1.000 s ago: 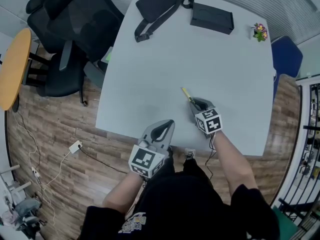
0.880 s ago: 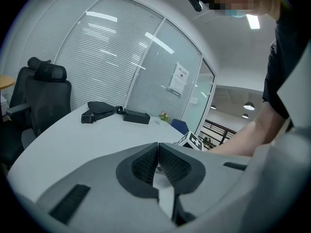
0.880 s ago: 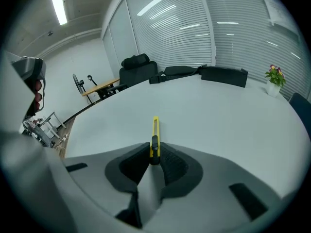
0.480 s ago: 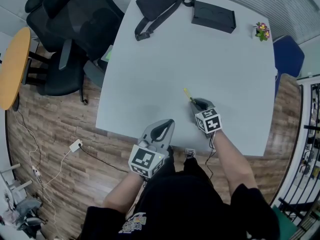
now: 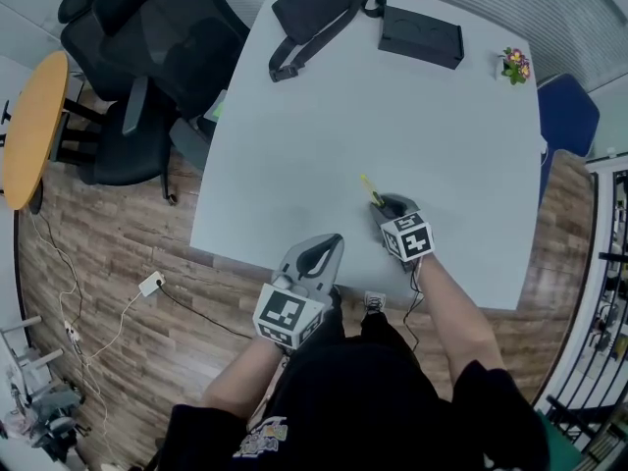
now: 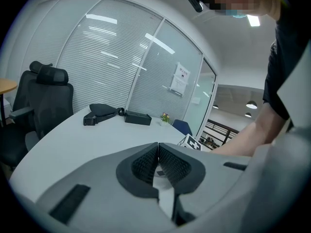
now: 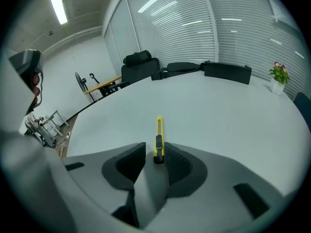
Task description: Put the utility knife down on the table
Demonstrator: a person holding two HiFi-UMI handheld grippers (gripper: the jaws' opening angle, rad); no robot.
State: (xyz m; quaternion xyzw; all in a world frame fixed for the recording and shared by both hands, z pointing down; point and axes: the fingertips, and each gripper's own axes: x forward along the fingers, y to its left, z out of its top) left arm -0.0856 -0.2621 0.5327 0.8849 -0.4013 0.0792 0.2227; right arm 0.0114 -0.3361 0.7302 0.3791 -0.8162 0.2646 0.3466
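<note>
The yellow utility knife (image 5: 368,186) lies on the white table (image 5: 442,116), pointing away from me. In the right gripper view the knife (image 7: 159,137) has its near end between the jaws of my right gripper (image 7: 154,154), close beside the right pad, with a clear gap to the left pad. Those jaws are opening and no longer press on it. In the head view the right gripper (image 5: 385,204) tilts down over the knife's near end. My left gripper (image 5: 319,253) hovers at the table's near edge with its pads (image 6: 146,161) together and nothing held.
A black bag (image 5: 314,8), a black box (image 5: 420,35) and a small flower pot (image 5: 510,63) sit along the table's far side. Black office chairs (image 5: 147,57) and a round wooden table (image 5: 29,126) stand to the left, a blue chair (image 5: 567,111) to the right.
</note>
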